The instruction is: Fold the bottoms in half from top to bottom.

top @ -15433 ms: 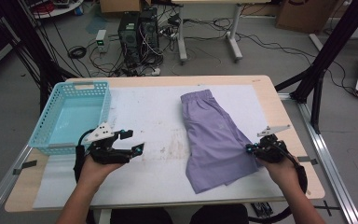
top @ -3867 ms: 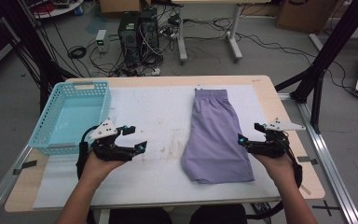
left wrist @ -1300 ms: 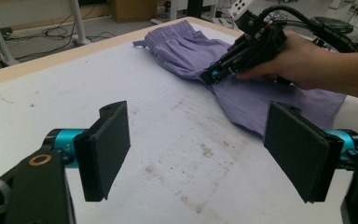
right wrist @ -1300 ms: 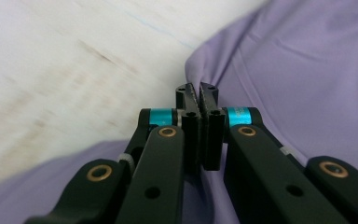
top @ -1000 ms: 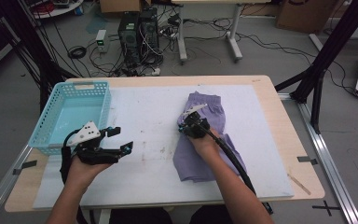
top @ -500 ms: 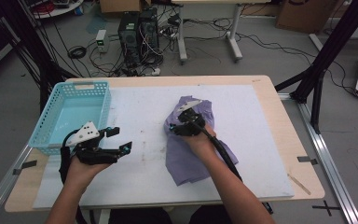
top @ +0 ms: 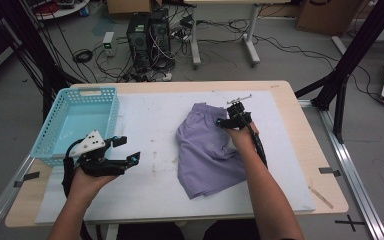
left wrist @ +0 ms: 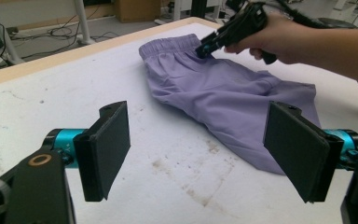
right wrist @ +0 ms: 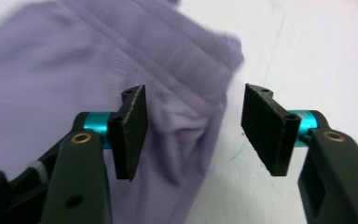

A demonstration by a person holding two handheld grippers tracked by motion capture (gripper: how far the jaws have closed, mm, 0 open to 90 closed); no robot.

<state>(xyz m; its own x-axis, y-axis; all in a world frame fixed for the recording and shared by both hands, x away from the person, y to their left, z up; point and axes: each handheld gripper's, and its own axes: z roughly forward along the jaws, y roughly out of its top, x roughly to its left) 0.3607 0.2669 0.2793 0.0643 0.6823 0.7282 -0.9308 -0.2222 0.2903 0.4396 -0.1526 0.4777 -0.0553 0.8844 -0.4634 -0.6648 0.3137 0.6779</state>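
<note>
Shorts (top: pixel 207 150), lilac, half-folded on the worktop (top: pixel 150 112). Right gripper (right wrist: pixel 193 128) fingers have just been opening, empty, waistband below and between them: release step. Left gripper (left wrist: pixel 205 151) fingers wide apart, empty, shorts beyond. Next move likely needs a fresh grasp for another fold.

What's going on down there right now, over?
Right gripper just opened, fingers off the purple shorts. Left gripper open, empty, near the blue basket. Shorts lie rumpled mid-table. Nothing in the way.

shorts (top: pixel 207 150): plain lilac | basket (top: pixel 62 142): turquoise lattice | mat (top: pixel 150 115): white, stained
</note>
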